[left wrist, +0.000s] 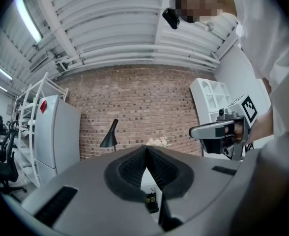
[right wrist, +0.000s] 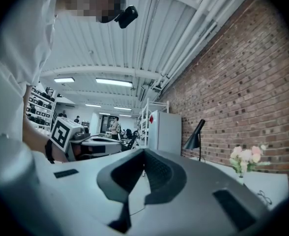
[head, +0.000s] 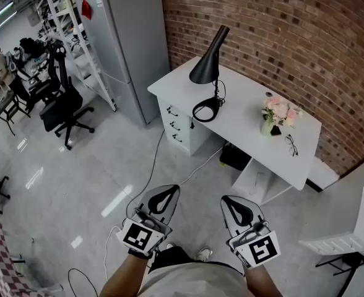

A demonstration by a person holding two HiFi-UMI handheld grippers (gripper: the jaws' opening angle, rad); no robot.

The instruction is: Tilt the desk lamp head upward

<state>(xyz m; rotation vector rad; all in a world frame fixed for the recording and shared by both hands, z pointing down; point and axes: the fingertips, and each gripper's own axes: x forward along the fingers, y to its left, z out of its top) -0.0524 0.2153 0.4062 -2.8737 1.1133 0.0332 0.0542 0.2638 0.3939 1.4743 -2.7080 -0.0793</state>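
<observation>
White desk (head: pixel 244 113), black lamp head (head: pixel 208 57), apparently drooping

We count one desk lamp (head: pixel 207 60), one white desk (head: pixel 244 122), one vase of flowers (head: pixel 276 115), one pair of glasses (head: pixel 291 144) and one grey fridge (head: pixel 129 42). We make out three drawer handles (head: pixel 174 125) and one black office chair (head: pixel 64 107) in clear sight. There are two grippers — the left gripper (head: pixel 169 192) and the right gripper (head: pixel 229 203).
</observation>
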